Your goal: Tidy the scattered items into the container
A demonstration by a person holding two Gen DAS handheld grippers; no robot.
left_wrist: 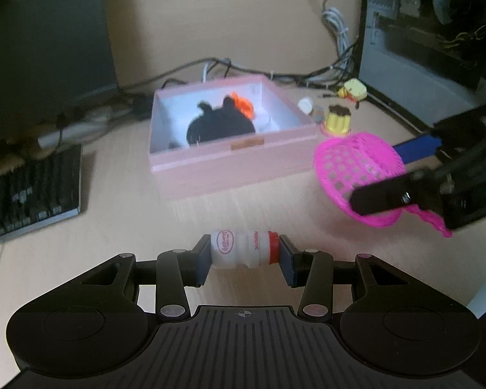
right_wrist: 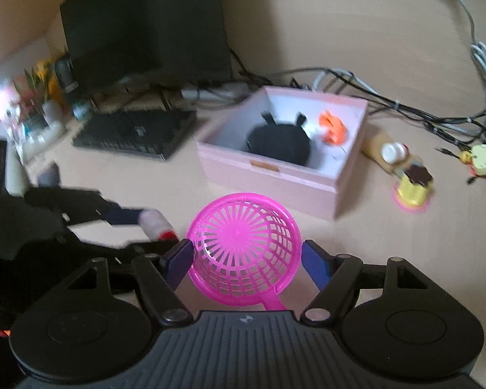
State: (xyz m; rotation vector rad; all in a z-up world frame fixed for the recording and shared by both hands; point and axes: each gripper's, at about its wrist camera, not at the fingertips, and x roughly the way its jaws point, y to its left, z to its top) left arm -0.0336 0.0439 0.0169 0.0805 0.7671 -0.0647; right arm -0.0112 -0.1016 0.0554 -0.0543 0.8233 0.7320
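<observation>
While both grippers are carrying loads near the box [left_wrist: 210, 165], the left gripper [left_wrist: 244, 254] is clamping the bottle [left_wrist: 239, 250] end to end, and the right gripper [right_wrist: 246, 261] is pinching the sieve [right_wrist: 243, 243]. Each should clear the box's front wall before letting go.

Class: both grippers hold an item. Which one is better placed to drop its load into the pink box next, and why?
Probably the right gripper: its pink basket hangs raised beside the pink box. The left gripper holds the small bottle farther back.
</observation>
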